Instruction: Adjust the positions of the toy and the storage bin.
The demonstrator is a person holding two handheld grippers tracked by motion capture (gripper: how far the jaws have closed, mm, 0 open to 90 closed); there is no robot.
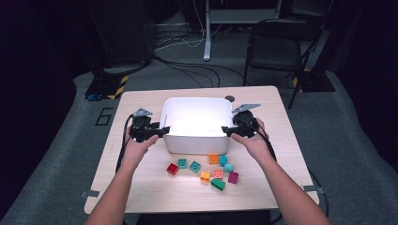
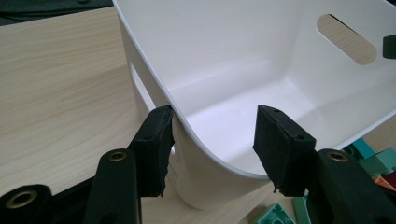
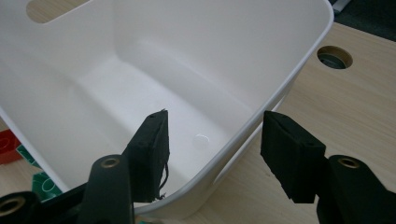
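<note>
Between each gripper's parted jaws — white bin wall; left gripper, right gripper unclenched.

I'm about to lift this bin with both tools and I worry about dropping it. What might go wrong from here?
1. The left hand-held gripper straddles the bin wall near a rounded corner; one pad touches, the other stands off, so it may slip.
2. The right hand-held gripper also straddles the rim with a gap on both sides; lifting before both clamp would tilt the bin.
3. The blocks lie close to the bin's front; a swing may scatter them.
</note>
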